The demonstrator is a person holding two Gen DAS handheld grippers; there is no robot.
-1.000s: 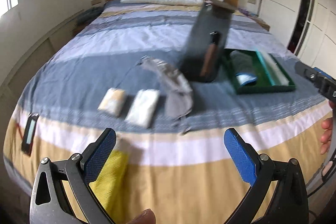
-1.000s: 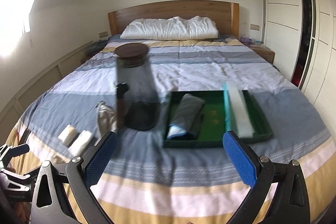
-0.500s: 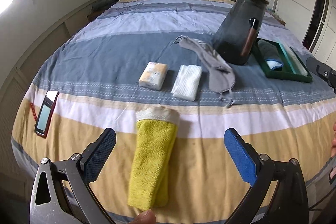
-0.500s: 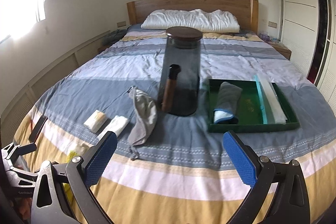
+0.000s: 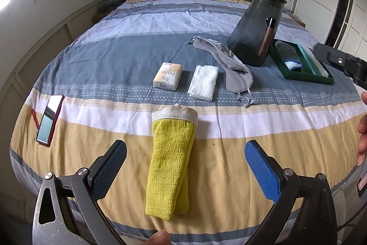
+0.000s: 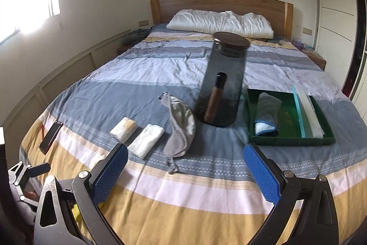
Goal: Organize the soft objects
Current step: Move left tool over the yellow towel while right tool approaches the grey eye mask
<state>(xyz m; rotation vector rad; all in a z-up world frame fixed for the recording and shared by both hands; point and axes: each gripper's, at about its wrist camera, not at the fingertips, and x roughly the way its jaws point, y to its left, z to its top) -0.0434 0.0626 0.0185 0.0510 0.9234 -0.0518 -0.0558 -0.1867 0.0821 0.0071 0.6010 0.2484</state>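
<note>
A folded yellow towel (image 5: 170,164) lies on the bed's near edge, between the fingers of my open, empty left gripper (image 5: 185,167), which hovers just above it. Behind it lie a tissue pack (image 5: 168,76) (image 6: 122,128), a white folded cloth (image 5: 203,82) (image 6: 146,140) and a grey eye mask (image 5: 231,63) (image 6: 181,125). A green tray (image 5: 305,78) (image 6: 289,140) holds a rolled grey towel (image 6: 267,114) and a pale flat pack (image 6: 307,114). My right gripper (image 6: 185,172) is open and empty over the bed's near edge.
A tall dark glass jar (image 5: 257,26) (image 6: 222,84) with a wooden lid stands between the eye mask and the tray. A phone (image 5: 49,118) (image 6: 50,136) lies at the bed's left edge. A white pillow (image 6: 220,21) lies at the headboard. A wardrobe stands at right.
Both cameras have swung and settled. The left gripper has tilted down over the yellow towel, which now lies between its fingers. The right view has shifted right and pulled back slightly.
</note>
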